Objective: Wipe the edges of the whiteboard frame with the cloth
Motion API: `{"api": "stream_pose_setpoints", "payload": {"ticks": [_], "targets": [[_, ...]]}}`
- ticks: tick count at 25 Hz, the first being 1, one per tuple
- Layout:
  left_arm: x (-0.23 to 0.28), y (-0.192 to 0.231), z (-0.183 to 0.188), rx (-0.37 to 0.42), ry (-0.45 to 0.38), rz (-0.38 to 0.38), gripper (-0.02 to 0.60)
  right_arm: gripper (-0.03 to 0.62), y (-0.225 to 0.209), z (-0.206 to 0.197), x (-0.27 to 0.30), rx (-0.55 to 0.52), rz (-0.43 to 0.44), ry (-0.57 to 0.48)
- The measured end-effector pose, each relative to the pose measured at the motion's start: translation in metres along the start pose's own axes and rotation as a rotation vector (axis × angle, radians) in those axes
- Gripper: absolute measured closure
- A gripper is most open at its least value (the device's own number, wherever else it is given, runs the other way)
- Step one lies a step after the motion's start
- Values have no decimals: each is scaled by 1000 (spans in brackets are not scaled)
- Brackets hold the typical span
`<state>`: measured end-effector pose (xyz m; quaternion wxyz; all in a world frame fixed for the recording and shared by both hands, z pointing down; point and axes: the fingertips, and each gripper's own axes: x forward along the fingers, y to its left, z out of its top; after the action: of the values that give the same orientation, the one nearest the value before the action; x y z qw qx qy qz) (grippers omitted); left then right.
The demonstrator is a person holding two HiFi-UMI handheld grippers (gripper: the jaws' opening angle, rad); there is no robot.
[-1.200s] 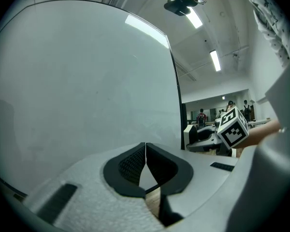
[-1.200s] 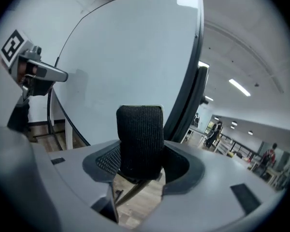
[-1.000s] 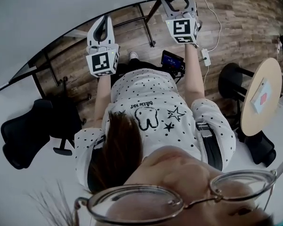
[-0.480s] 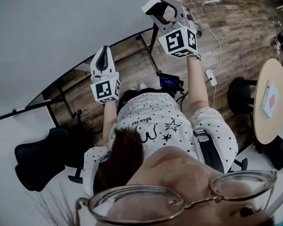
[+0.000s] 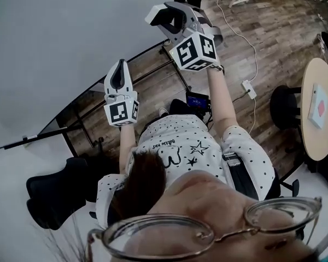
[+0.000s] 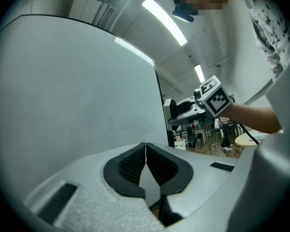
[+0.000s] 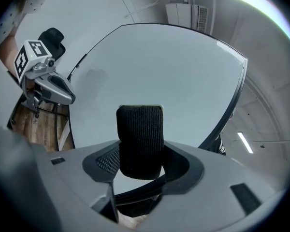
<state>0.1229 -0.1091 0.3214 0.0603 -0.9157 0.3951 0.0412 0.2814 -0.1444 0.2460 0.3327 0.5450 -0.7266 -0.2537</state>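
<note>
In front of the whiteboard (image 7: 154, 66), my right gripper (image 7: 140, 166) squeezes the dark rolled cloth (image 7: 140, 134), near the board but not on its black frame (image 7: 235, 93) yet. My left gripper (image 6: 145, 170) is closed with nothing inside. If I push crooked, the cloth may slip out or miss the thin edge.

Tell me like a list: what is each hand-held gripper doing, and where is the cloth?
Left hand-held gripper: shut, empty, near the whiteboard
Right hand-held gripper: shut on the cloth
Cloth: dark, pointing at the whiteboard's white middle
Frame: dark edge, off to the cloth's right
Cloth touching whiteboard: cannot tell
</note>
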Motion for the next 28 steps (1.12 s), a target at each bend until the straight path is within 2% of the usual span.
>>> {"api": "stream_pose_setpoints", "payload": {"ticks": [5, 11, 17, 22, 28], "targets": [[11, -21, 2, 13, -6, 46, 561, 355, -5, -9, -2, -3, 36, -47], [33, -61, 13, 6, -32, 168, 561, 355, -17, -25, -20, -1, 120, -118], [36, -102, 11, -10, -36, 250, 561, 356, -23, -37, -28, -47, 193, -147], [35, -108, 19, -8, -47, 291, 561, 356, -48, -13, -25, -102, 158, -169], [40, -106, 37, 7, -75, 263, 561, 356, -91, 33, -13, -163, 36, -139]]}}
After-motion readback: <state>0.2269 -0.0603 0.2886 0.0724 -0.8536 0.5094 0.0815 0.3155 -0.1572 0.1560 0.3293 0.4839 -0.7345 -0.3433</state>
